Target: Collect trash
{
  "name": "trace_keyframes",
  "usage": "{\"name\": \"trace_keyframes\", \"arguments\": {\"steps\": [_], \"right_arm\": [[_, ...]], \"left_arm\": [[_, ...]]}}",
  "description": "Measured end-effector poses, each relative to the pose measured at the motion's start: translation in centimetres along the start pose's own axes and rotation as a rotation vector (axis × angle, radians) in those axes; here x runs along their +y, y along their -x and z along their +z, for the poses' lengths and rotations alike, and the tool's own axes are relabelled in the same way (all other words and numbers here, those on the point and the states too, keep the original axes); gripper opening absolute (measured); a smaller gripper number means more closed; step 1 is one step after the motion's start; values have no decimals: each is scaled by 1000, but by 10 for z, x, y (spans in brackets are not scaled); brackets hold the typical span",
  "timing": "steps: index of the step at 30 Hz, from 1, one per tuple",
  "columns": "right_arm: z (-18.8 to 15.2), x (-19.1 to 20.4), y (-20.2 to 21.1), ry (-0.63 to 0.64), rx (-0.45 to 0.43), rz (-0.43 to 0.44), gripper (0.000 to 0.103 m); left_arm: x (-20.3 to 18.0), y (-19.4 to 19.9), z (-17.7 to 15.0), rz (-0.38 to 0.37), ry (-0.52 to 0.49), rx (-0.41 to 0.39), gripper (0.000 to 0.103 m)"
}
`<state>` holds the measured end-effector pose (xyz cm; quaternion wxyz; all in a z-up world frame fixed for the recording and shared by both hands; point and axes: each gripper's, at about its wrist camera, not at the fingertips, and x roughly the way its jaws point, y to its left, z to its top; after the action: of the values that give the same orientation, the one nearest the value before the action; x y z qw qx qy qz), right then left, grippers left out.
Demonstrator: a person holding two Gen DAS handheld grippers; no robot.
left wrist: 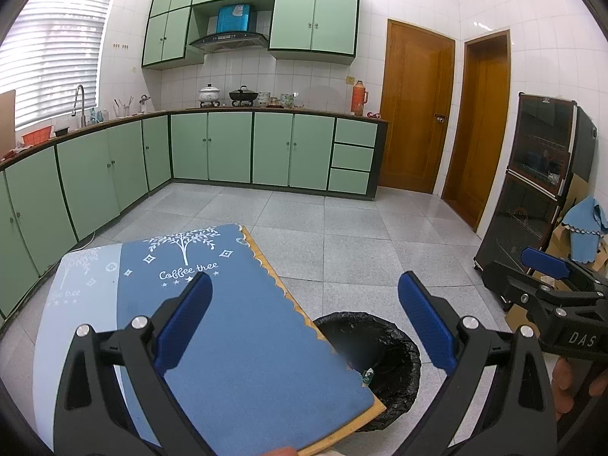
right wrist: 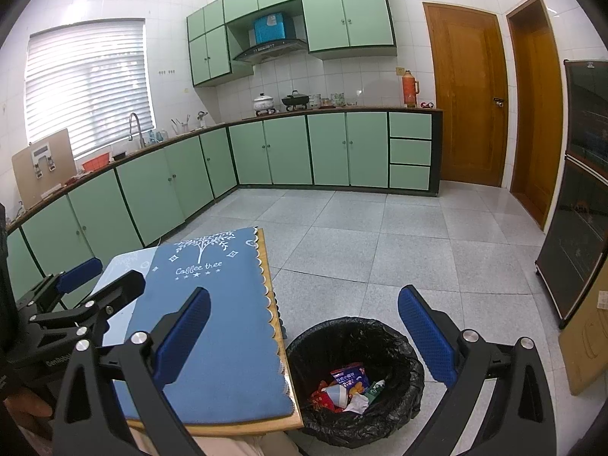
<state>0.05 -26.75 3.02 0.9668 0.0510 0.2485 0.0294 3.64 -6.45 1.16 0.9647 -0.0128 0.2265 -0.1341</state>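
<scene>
Since the trash (right wrist: 347, 389) (wrappers, crumpled paper) lies inside the black-lined bin (right wrist: 402, 345), low between the right gripper (right wrist: 304, 338) fingers, collection looks finished; left gripper (left wrist: 304, 332) also spread, empty; table (left wrist: 262, 345) under left fingers; withdraw clear of bin rim.

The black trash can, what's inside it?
The trash can, lined with a black bag, holds wrappers: a blue snack packet, red and white crumpled bits and a small green piece. Anything underneath that pile is covered. From the left wrist view, the table hides most of the inside.
</scene>
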Motion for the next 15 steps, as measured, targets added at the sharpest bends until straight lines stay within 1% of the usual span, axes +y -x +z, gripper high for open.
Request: {"name": "trace_keyframes", "arguments": {"steps": [15], "right_arm": [[0, 1, 0, 0, 0, 2, 97]], "left_arm": [[0, 0, 1, 1, 0, 0, 95]]}}
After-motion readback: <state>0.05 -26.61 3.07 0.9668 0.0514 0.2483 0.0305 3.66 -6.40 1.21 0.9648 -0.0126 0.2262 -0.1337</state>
